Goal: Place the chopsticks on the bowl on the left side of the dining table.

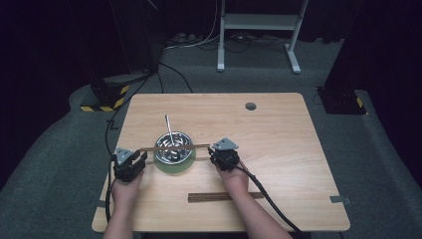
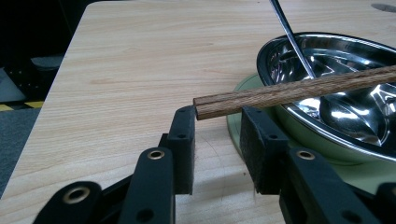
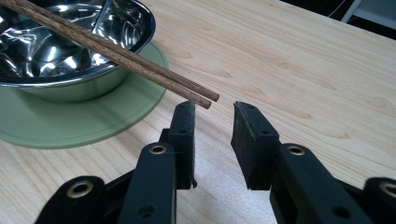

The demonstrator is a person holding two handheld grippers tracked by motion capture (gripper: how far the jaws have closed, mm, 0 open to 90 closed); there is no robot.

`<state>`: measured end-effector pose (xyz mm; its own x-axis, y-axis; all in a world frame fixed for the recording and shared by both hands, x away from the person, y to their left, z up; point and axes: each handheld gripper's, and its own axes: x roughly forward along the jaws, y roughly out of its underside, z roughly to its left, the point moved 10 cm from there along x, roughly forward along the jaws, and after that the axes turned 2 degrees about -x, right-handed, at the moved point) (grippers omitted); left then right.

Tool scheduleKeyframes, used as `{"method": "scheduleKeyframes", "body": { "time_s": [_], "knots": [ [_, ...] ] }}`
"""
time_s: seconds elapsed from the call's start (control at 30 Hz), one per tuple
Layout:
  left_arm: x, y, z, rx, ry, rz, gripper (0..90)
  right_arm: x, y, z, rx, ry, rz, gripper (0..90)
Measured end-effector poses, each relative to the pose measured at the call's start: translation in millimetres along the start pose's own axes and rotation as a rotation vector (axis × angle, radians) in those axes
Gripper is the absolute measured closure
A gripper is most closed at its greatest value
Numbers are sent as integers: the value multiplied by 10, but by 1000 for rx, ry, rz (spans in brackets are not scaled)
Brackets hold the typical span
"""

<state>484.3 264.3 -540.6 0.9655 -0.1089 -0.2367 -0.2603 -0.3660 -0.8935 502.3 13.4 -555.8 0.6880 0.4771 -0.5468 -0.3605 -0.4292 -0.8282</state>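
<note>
The chopsticks (image 1: 174,148) lay flat across the top of the shiny bowl (image 1: 188,155), like a little bridge. The bowl sat on a green mat (image 1: 174,168), on the left half of the table (image 1: 278,149) and a bit nearer the front edge than the back. A spoon (image 1: 168,127) leaned in the bowl, with its handle pointing to the back edge. A flat brown stick of wood (image 1: 224,196) lay near the front edge, by the person's right arm.

The left claw (image 1: 142,155) waited at the left end of the chopsticks. Its two jaws were apart. In the left gripper view the chopstick ends (image 2: 299,91) hung just over the tips of the left claw (image 2: 217,114), close to one jaw, but nothing squeezed them.

The right claw (image 1: 211,152) waited at the other end. In the right gripper view the right claw (image 3: 215,109) had its jaws apart too, with nothing in the gap. The thin tips of the chopsticks (image 3: 116,51) stopped just short of one jaw.

What could go wrong? The chopsticks only rested on the bowl's round rim, so I think a small bump from either claw could make them roll or slide off. A push from one end could swing them sideways and split the pair. They could also knock the spoon and rattle the bowl.
</note>
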Motion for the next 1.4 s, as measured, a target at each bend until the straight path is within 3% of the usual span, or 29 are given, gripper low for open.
{"method": "scheduleKeyframes", "body": {
  "time_s": [0.03, 0.13, 0.3, 0.7, 0.8, 0.87, 1.03, 1.13, 1.27, 1.4],
  "knots": [
    [-1, 0, 0, 1, 0, 0, 662, 2, 11, 8, 15, 3, 7, 697],
    [-4, 2, 7, 10, -1, 3, 669, 15, 14, -9, 1, 11, 7, 702],
    [7, -3, -8, -12, -1, -8, 674, 27, 17, -34, 3, 15, 7, 703],
    [16, -5, 1, -16, -7, -11, 687, 39, 21, -55, 15, 23, 11, 703],
    [16, -2, 22, 0, -8, -5, 692, 39, 20, -50, 0, 20, 8, 703],
    [27, -17, 12, -26, -7, -20, 693, 36, 17, -44, -6, 18, 7, 703],
    [25, -11, 32, -11, -7, -10, 693, 22, 14, -35, -9, 20, 10, 703],
    [30, -14, 27, -27, -9, -17, 693, 19, 10, -42, -11, 21, 10, 703],
    [18, -10, 49, -11, -12, -7, 688, 16, 12, -38, -7, 20, 14, 702],
    [18, -24, 39, -33, -10, -19, 681, 11, 7, -44, -20, 22, 12, 701]
  ]
}}
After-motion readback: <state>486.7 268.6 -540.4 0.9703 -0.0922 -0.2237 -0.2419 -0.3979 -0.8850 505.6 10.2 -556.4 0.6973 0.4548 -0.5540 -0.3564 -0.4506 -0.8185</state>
